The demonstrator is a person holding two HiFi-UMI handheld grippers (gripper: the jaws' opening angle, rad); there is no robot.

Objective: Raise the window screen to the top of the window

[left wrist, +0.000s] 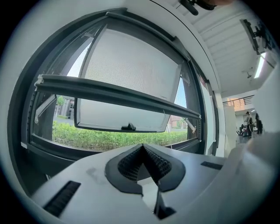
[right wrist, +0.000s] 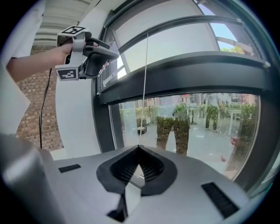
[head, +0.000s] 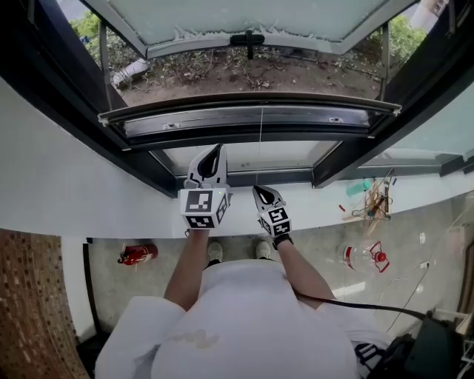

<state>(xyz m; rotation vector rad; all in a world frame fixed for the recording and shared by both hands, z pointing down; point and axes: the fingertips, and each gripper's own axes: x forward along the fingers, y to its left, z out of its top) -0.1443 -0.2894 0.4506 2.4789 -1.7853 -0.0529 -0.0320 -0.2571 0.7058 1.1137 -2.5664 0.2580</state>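
So, the right gripper (right wrist: 139,147) is clenched on the thin pull cord (right wrist: 145,87), jaws pinched together right at the cord's lower end. The cord runs straight up from there to the dark bottom bar (head: 252,118) of the window screen. The left gripper (left wrist: 142,146) is closed too, tips meeting with nothing between them. It's held up beside the window frame, a bit higher than the right one, not touching the cord.

The screen's bar hangs across the window opening, partway up, with an open gap under it where you can see a green hedge (left wrist: 109,138). Past the bar, the glass sash (head: 244,15) is swung outward, and its black handle (head: 248,39) sits in the middle of its lower edge. Both grippers are over the white sill (head: 111,200).

Container-wise there's not much. A clear jug with a red cap (head: 361,257) lies on the floor to the person's right; can't tell what's in it, if anything. A red fire extinguisher (head: 137,254) lies on the floor on the other side. A small tangle of wires and bits (head: 374,198) sits on the sill off to the right.
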